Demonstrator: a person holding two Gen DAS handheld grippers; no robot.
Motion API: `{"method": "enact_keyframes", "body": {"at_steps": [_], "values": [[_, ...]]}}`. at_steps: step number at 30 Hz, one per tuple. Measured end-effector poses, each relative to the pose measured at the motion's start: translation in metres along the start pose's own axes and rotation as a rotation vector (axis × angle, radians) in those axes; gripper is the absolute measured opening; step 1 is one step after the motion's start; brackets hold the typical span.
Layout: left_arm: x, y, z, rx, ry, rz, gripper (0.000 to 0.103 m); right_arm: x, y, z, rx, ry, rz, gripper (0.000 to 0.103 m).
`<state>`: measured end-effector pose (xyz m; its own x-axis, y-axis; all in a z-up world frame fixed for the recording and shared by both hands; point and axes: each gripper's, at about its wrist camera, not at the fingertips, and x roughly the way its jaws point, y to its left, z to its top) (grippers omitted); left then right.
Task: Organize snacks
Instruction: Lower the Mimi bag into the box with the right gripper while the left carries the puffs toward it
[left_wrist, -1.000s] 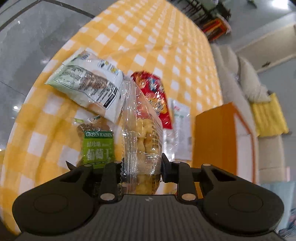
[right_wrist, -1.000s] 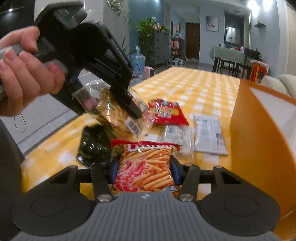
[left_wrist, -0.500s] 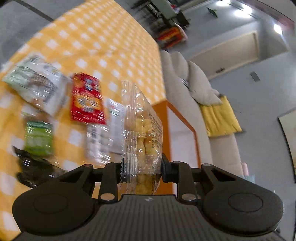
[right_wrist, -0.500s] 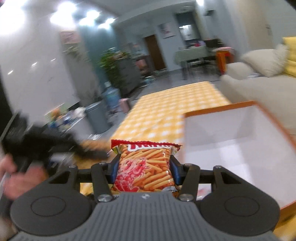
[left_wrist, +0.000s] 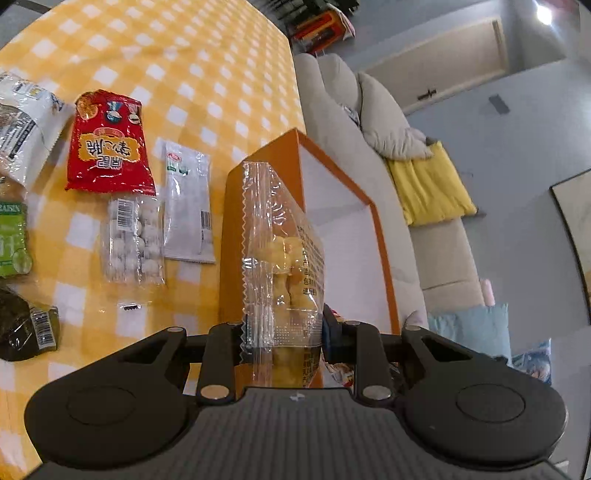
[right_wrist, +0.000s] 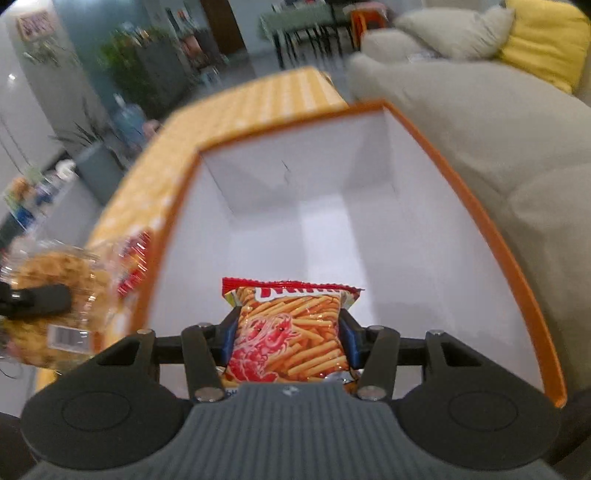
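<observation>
My left gripper (left_wrist: 282, 334) is shut on a clear bag of yellow puffed snacks (left_wrist: 282, 258), held upright in front of the near corner of the orange box (left_wrist: 380, 236). My right gripper (right_wrist: 288, 338) is shut on a red bag of shrimp sticks (right_wrist: 290, 332) and hangs over the white inside of the orange box (right_wrist: 491, 236). In the right wrist view the clear bag of yellow snacks (right_wrist: 48, 295) shows blurred at the left, outside the box wall.
On the yellow checked tablecloth (left_wrist: 207, 74) lie a red packet (left_wrist: 109, 144), a clear pack of white balls (left_wrist: 135, 240), a white sachet (left_wrist: 188, 206), a green raisin pack (left_wrist: 13, 240), a dark packet (left_wrist: 26, 328) and a white bag (left_wrist: 22, 122). A beige sofa (left_wrist: 369, 122) stands behind.
Both grippers have carried their bags rightwards from over the loose snacks to the orange box. The right one now looks down into the box, the left faces its near corner.
</observation>
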<state>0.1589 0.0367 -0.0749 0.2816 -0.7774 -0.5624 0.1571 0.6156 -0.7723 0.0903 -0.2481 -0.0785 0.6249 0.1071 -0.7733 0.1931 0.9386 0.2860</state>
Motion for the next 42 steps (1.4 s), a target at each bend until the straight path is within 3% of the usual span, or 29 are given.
{"method": "enact_keyframes", "body": {"at_steps": [4,6,8,13,18,20,24,29,42], "values": [[0.005,0.0,0.002,0.015,0.021,0.009,0.03,0.013,0.0,0.0,-0.014,0.052,-0.043,0.053],[0.006,0.002,0.003,0.015,0.031,0.011,0.03,0.015,-0.001,0.003,-0.011,0.07,-0.038,0.053],[0.007,0.003,0.003,0.014,0.037,0.022,0.03,0.014,-0.005,0.005,-0.016,0.089,-0.026,0.06],[0.008,0.004,0.004,0.007,0.053,0.018,0.03,0.009,-0.006,0.007,-0.045,0.133,-0.04,0.06],[0.005,0.003,0.006,0.02,0.047,0.004,0.03,-0.017,-0.005,0.029,-0.076,0.078,-0.003,0.036],[0.005,0.005,0.008,0.009,0.054,-0.006,0.03,-0.017,-0.005,0.043,-0.104,0.083,-0.003,0.011],[0.005,0.008,0.009,0.011,0.057,0.004,0.03,0.011,-0.003,0.057,-0.168,0.182,-0.01,0.0],[0.002,0.008,0.01,0.016,0.06,0.002,0.03,0.053,-0.007,0.058,-0.171,0.349,0.014,0.0],[0.003,0.01,0.01,0.007,0.075,0.005,0.03,0.059,0.002,0.041,-0.275,0.477,0.031,0.0]]}}
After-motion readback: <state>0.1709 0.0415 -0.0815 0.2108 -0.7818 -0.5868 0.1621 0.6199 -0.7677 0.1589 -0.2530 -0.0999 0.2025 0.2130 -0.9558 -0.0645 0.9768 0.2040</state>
